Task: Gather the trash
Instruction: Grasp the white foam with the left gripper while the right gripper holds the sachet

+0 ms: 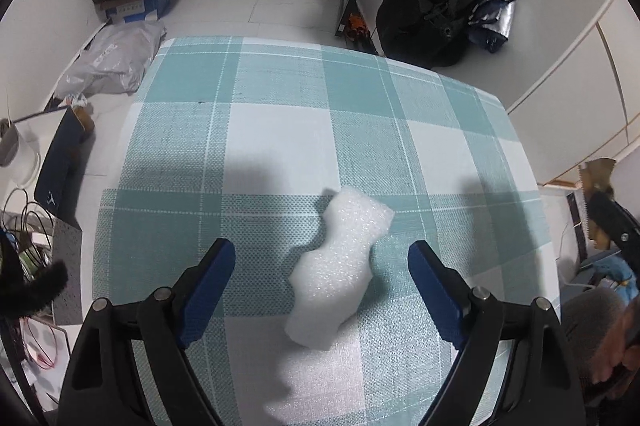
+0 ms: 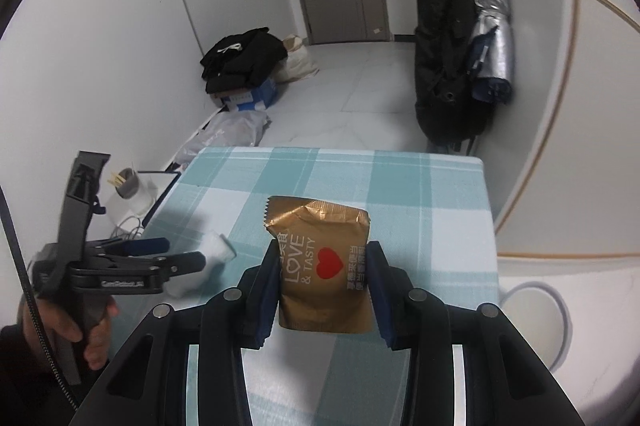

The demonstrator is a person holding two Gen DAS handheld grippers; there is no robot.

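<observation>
Right gripper (image 2: 323, 284): fingers pinching a gold snack packet (image 2: 322, 268) from both sides, packet upright, lifted above the checked tablecloth (image 2: 400, 186). Left gripper (image 1: 322, 266): fingers spread wide, a white foam scrap (image 1: 338, 272) lying on the tablecloth (image 1: 280, 130) between them, not touched. In the right wrist view the left gripper (image 2: 176, 254) sits left of the packet, over the foam scrap (image 2: 214, 250).

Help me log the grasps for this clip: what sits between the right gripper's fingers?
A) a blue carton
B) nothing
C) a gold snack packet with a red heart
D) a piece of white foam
C: in the right wrist view the right gripper has both blue fingers pressed against the gold snack packet.
</observation>
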